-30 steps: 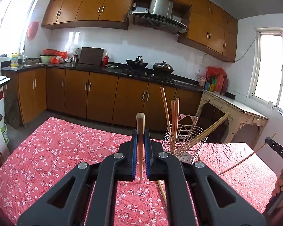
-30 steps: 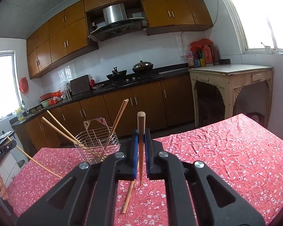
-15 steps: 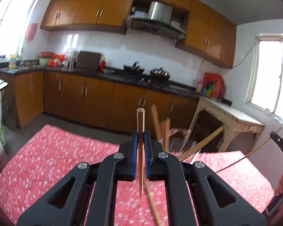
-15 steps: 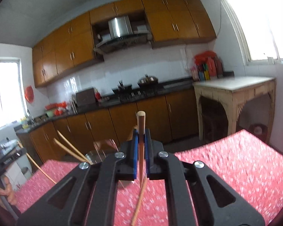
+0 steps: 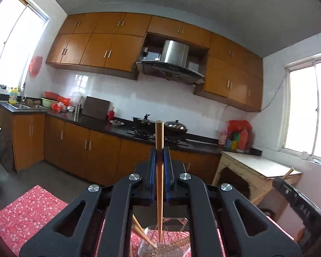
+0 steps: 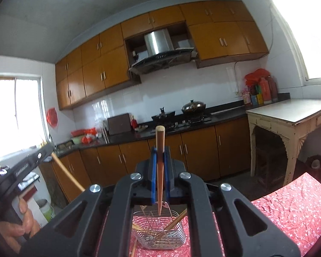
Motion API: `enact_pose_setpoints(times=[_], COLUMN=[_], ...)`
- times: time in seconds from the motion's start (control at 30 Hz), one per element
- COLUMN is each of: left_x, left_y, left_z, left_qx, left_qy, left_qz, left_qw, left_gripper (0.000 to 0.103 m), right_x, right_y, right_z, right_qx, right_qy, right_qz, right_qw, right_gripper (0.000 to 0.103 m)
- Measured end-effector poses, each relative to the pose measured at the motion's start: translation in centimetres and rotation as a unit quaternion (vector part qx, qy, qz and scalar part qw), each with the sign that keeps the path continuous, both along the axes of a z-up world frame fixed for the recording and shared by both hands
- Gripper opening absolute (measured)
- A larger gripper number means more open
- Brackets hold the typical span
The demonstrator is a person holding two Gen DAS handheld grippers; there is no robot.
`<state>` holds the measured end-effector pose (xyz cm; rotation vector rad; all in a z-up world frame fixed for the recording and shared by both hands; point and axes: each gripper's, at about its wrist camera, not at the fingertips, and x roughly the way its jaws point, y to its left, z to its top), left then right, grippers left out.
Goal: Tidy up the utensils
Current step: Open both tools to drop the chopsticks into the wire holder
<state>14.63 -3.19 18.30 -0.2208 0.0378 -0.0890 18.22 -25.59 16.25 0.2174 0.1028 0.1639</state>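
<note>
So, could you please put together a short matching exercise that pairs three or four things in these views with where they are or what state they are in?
Things:
1. left hand-held gripper
2. wire basket
3. lidded wok
4. cream side table

Places or states:
A. on the stove
B. on the red floral tablecloth, holding chopsticks
C. shut on a chopstick
D. against the wall beneath the window

Pairs: 1-C, 2-B, 3-A, 4-D

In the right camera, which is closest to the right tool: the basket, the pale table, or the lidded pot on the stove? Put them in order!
1. Basket: right below the right tool, on the red cloth.
2. Pale table: off to the right, across the floor.
3. Pot: far back on the stove.
</note>
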Motion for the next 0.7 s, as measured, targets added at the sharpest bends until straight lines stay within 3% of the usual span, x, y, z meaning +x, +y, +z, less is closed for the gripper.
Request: enact_pose_setpoints(times=[0.23, 0.6, 0.7], left_x=[5.5, 8.3, 8.8], left_y=[0.1, 1.2, 1.2], left_z=[-3.3, -5.8, -6.2], left_qx=[-0.009, -0.019, -0.014], left_qy=[0.052, 0.102, 0.114], left_qz=[0.017, -0.002, -0.004], left_qw=[0.9985, 0.9946, 0.9933], left_gripper=[0.007, 0.007, 0.007], right_x=[5.7, 10.1, 10.6], right_y=[0.6, 1.2, 1.0], right_z=[-3.1, -6.5, -6.8], right_qx=[0.01, 0.035, 0.036], right_qy=[0.06, 0.128, 0.129], right_qz=[0.024, 0.053, 0.049], right_qw=[0.998, 0.99, 0.99], right_gripper=[0.008, 0.008, 0.008])
